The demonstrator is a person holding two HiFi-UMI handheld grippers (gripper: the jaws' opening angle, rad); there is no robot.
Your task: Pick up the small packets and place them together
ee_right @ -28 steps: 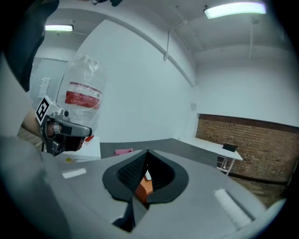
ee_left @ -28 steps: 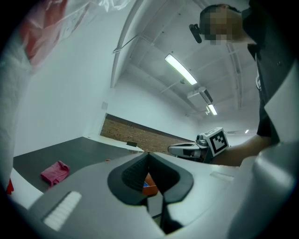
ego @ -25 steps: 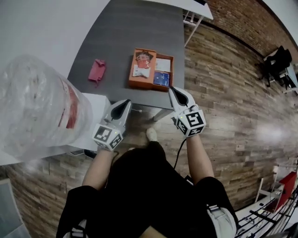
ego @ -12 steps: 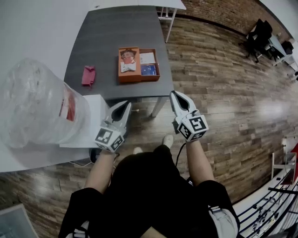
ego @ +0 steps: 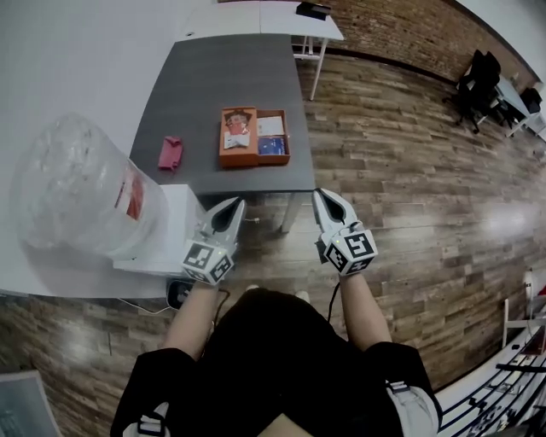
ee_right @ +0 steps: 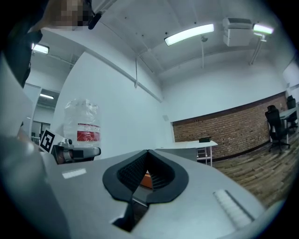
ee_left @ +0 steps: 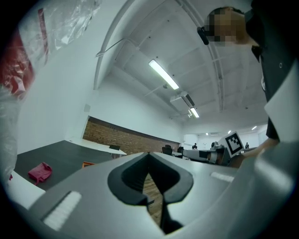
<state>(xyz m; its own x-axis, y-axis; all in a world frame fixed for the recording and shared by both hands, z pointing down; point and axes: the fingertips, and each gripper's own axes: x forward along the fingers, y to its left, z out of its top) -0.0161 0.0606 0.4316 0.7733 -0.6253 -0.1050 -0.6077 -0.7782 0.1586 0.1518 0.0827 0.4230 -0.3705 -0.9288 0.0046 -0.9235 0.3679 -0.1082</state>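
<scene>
An orange tray (ego: 223, 138) sits near the front edge of the grey table (ego: 213, 77). In it lie small packets: a red-orange one (ego: 238, 120), a white one (ego: 271, 125) and a blue one (ego: 272, 147). My left gripper (ego: 238, 202) and right gripper (ego: 317, 193) hang side by side in front of the table, over the floor, well short of the tray. Both are shut with nothing in them. In the left gripper view the jaws (ee_left: 148, 154) meet at the tip. In the right gripper view the jaws (ee_right: 147, 151) also meet, with the tray (ee_right: 147, 179) glimpsed behind them.
A pink cloth (ego: 170, 152) lies on the table left of the tray. A large clear water bottle (ego: 77, 192) stands on a white stand (ego: 166, 230) close to my left gripper. Wooden floor spreads to the right, with chairs (ego: 478, 81) and a white table (ego: 290, 15) beyond.
The view has pulled back from the table, so the tray looks smaller and farther off. Both grippers stay shut and now sit clear of the table's front edge.
</scene>
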